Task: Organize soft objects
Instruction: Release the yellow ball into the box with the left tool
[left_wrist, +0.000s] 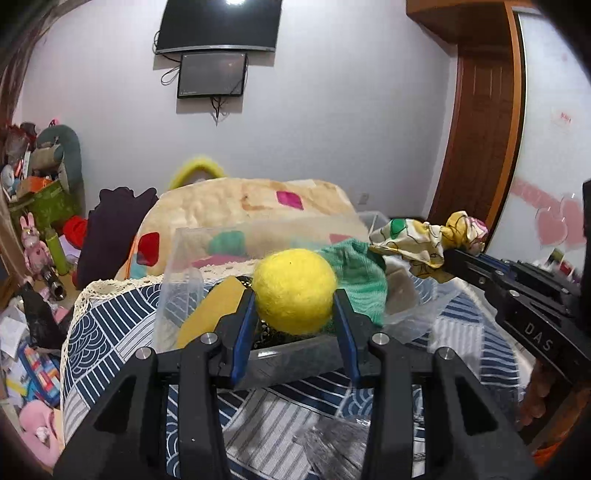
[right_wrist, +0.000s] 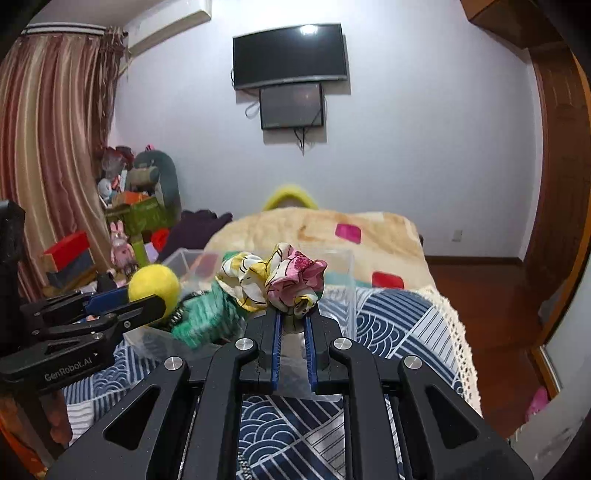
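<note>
Spreading under everything, the blue-patterned bedspread (left_wrist: 110, 332) carries a clear plastic bin (left_wrist: 177, 258) holding a green knitted cloth (left_wrist: 362, 277). Above the bin, the left gripper (left_wrist: 295, 306) clamps a yellow felt ball (left_wrist: 293, 290), while the right gripper (right_wrist: 295, 314) pinches a floral scrunchie (right_wrist: 280, 280).

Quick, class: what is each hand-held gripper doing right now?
Left hand-held gripper: closed on the yellow ball.
Right hand-held gripper: closed on the floral cloth.

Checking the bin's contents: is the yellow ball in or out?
Out: the left gripper holds the ball above the bin.
</note>
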